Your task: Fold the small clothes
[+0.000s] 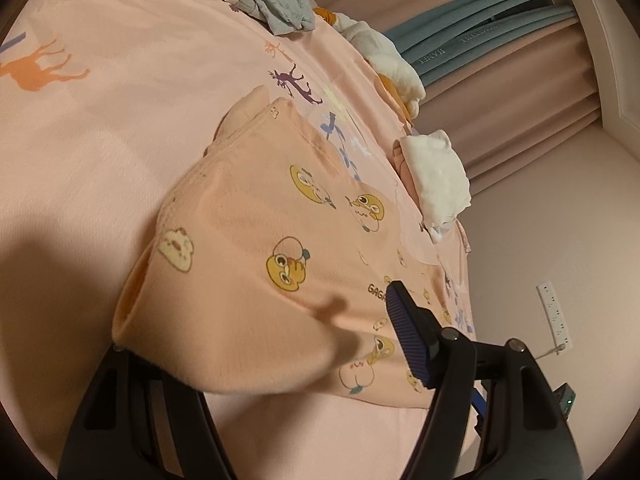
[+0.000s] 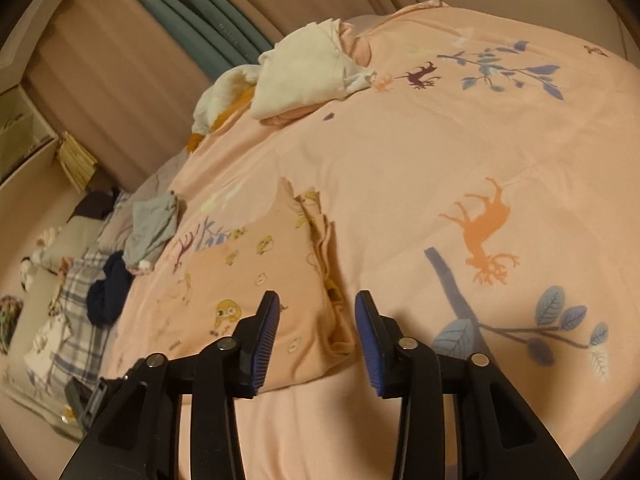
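1. Shirt [image 2: 256, 280] lies partly folded on the bed [image 2: 440, 152], just ahead of the right claw [image 2: 316, 336], whose jaws stand apart and empty.
2. Left claw [image 1: 256, 344]: cloth drapes over one finger; I cannot tell whether it grips.
3. Judged light, limp, non-slippery; pinch the layered edge between the right jaws.

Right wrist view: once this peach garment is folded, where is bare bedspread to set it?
The widest free patch on the bedspread lies beyond the peach garment, bordered by the white clothes pile and the orange deer print. Bare fabric also lies just before the right claw. The side with the grey garment and navy item is crowded.
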Available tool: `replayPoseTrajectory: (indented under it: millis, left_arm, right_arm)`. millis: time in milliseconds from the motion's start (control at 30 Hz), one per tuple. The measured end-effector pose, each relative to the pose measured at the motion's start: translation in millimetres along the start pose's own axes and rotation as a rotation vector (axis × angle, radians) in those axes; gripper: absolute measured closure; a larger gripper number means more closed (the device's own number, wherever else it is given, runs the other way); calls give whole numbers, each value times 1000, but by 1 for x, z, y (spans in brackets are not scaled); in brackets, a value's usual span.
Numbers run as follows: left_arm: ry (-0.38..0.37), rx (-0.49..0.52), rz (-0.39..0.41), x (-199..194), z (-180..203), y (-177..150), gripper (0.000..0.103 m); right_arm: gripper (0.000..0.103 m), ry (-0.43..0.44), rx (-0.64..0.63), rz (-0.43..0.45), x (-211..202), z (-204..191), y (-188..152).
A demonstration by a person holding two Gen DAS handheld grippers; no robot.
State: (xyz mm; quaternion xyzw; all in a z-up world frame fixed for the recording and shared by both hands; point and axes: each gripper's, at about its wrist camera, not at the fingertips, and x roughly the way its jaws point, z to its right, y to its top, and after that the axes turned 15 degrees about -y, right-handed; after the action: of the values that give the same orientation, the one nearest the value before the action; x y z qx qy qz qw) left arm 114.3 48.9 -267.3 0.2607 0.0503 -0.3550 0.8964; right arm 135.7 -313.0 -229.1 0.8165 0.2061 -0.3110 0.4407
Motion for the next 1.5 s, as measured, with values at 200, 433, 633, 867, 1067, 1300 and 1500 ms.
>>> replayPoseTrajectory:
  millis: [200,433,633,867,1067,1300,1500]
  left_arm:
    - [-57,-78,13,-1,-12,11,35]
    - [-105,-152,32,-5,-22,19,40]
    - [-98,-114,49,-4,-19,18,42]
    - [-42,-35,44,6,-14,16,41]
    - [-27,-10,73,9,-14,15,41]
    - [-28,-59,117,10,-22,20,56]
    - [-38,-183,137,10,-43,28,81]
  right_arm:
    - [62,25,-38,-37,9,-19,8]
    - [49,111,-188,71,-9,-82,36]
    - [40,243,-363,28,26,-155,32]
    - [38,105,-473,-77,74,-180,-4]
    - [46,122,-518,-77,85,-176,-14]
    - [75,230,-459,-85,94,-173,-20]
    - [79,148,-549,-104,104,-188,-33]
